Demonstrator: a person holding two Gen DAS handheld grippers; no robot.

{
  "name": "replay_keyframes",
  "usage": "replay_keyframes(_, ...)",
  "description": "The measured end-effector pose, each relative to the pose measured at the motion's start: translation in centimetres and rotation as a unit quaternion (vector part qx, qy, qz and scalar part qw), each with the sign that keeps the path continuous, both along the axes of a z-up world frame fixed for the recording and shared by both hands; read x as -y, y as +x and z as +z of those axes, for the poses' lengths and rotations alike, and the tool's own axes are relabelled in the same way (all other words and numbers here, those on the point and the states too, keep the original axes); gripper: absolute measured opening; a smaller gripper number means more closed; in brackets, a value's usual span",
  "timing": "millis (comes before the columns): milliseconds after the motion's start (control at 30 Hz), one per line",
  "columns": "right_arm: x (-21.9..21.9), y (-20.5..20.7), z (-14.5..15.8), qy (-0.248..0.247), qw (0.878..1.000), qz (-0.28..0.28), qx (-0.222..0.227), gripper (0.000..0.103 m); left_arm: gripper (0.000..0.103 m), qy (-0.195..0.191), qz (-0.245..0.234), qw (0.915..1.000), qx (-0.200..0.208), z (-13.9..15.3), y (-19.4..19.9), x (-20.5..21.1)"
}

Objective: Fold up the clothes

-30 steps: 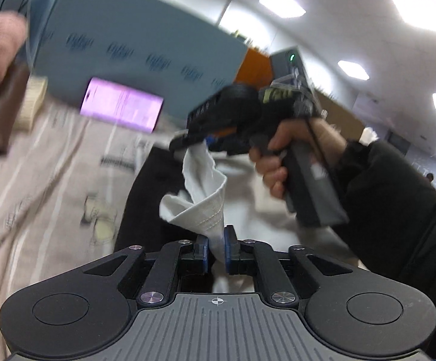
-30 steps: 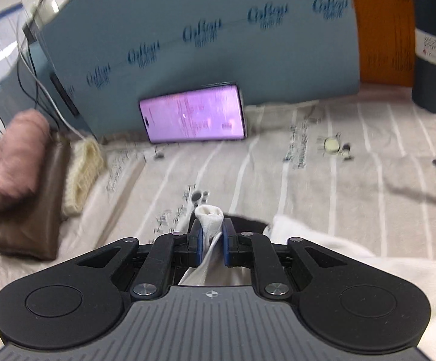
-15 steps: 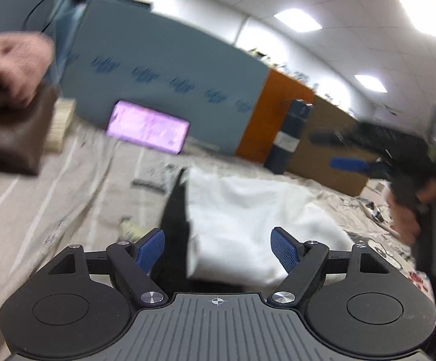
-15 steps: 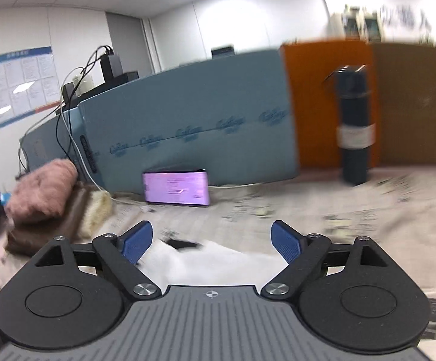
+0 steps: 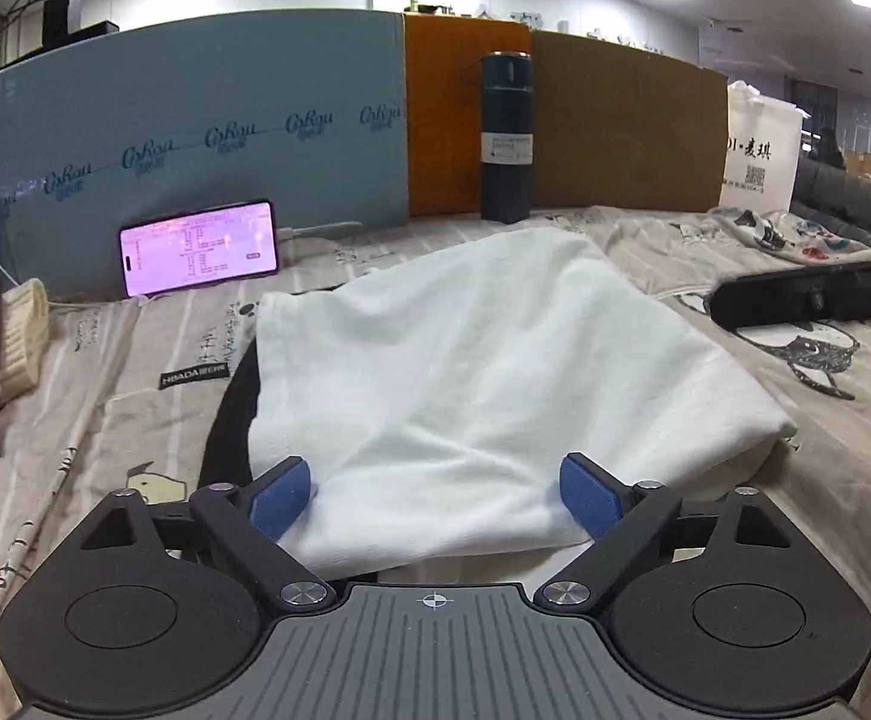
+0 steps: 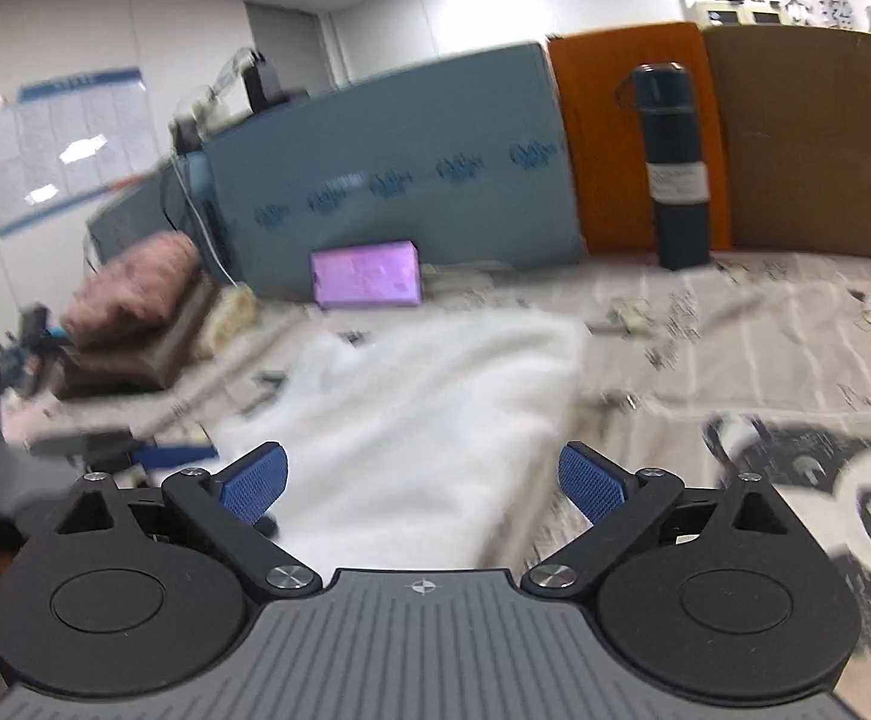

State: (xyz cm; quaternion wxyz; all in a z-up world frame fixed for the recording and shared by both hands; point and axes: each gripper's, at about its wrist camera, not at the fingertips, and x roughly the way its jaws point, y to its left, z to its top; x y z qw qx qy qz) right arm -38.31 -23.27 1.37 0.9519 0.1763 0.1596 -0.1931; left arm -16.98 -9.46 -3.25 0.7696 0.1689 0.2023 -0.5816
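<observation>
Hovering low at the bottom of the frame, my left gripper [image 5: 434, 495] stands spread wide, its blue pads [image 5: 279, 495] flanking the near edge of the folded white garment [image 5: 483, 372] without pinching it. That garment fills the middle of the left wrist view, lying on a dark piece of clothing [image 5: 228, 414] that peeks out along its left side, both spread over the printed bedsheet [image 5: 105, 420]. My right gripper [image 6: 423, 483] is likewise released, jaws apart and holding nothing, with the same white garment [image 6: 435, 408] just beyond its fingertips in a motion-blurred view. From the left wrist view, the right gripper's dark body [image 5: 813, 297] shows at the right edge of the frame. Farther back, a lit phone [image 5: 198, 247] leans against the blue foam board [image 5: 195, 138] at left of centre. A dark flask [image 5: 506, 138] stands upright at upper centre before the orange panel [image 5: 441, 120] and brown cardboard [image 5: 627, 126]. A brown and pink pile of clothes [image 6: 135, 312] sits at the left of the right wrist view.
</observation>
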Motion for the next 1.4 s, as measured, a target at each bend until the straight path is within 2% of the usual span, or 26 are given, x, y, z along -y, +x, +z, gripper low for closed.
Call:
replay_keyframes(133,3.4,2.2,1.2,0.057,0.997,0.032,0.048,0.098,0.093,-0.040,0.014,0.9987,-0.029,0.9,1.1,-2.5)
replay_keyframes(267,7.5,5.4,0.7,0.137,0.987,0.050,0.068,0.098,0.094,-0.082,0.039,0.9911,-0.098,1.7,3.3,-6.3)
replay_keyframes(333,9.2,6.8,-0.1,0.168,0.983,0.048,0.064,0.098,0.098,-0.077,0.045,0.9865,-0.137,1.8,4.0,-7.7)
replay_keyframes(467,11.1,7.9,-2.3,0.171,0.985,-0.009,0.027,0.097,0.098,-0.062,0.042,0.9768,-0.201,1.6,4.5,-9.8)
replay_keyframes(500,11.5,7.6,-2.8,0.181,0.983,-0.015,0.034,0.097,0.098,-0.053,0.033,0.9753,-0.212,1.4,4.3,-9.8)
replay_keyframes(600,12.5,5.5,-2.7,0.202,0.975,-0.022,0.094,0.098,0.099,-0.022,0.016,0.9686,-0.247,0.4,4.1,-8.8)
replay_keyframes(667,13.1,4.2,-2.3,0.198,0.973,-0.052,0.111,0.098,0.100,-0.025,0.015,0.9656,-0.258,0.2,4.5,-8.2)
replay_keyframes(800,14.5,2.9,-3.0,0.214,0.966,-0.100,0.107,0.098,0.101,-0.050,0.027,0.9473,-0.315,-0.3,6.2,-7.0)
replay_keyframes(933,15.1,3.8,-4.3,0.244,0.962,-0.088,0.089,0.095,0.100,-0.091,0.034,0.9267,-0.363,-1.1,7.3,-5.9)
replay_keyframes(1000,14.9,4.3,-4.4,0.241,0.964,-0.069,0.088,0.089,0.099,-0.106,0.033,0.9225,-0.370,-1.2,7.3,-5.4)
replay_keyframes(1067,14.7,4.7,-4.6,0.245,0.964,-0.056,0.091,0.087,0.099,-0.111,0.030,0.9249,-0.362,-1.3,7.1,-4.8)
replay_keyframes(1167,14.9,5.6,-4.9,0.241,0.967,-0.052,0.063,0.078,0.084,-0.103,0.042,0.9348,-0.337,-1.3,6.7,-3.9)
replay_keyframes(1200,14.8,5.8,-4.9,0.235,0.969,-0.056,0.058,0.075,0.072,-0.100,0.050,0.9379,-0.328,-1.4,6.7,-3.6)
replay_keyframes(1233,14.6,5.9,-4.9,0.229,0.970,-0.059,0.054,0.067,0.057,-0.097,0.058,0.9415,-0.317,-1.4,6.7,-3.4)
replay_keyframes(1300,14.1,5.7,-4.5,0.212,0.974,-0.055,0.062,0.057,0.040,-0.093,0.072,0.9483,-0.295,-1.5,6.6,-3.3)
replay_keyframes(1333,13.8,5.6,-4.2,0.204,0.975,-0.053,0.066,0.048,0.033,-0.090,0.078,0.9515,-0.284,-1.5,6.5,-3.2)
replay_keyframes(1400,13.3,5.4,-3.8,0.188,0.978,-0.049,0.074,0.033,0.026,-0.086,0.082,0.9575,-0.263,-1.4,6.2,-3.2)
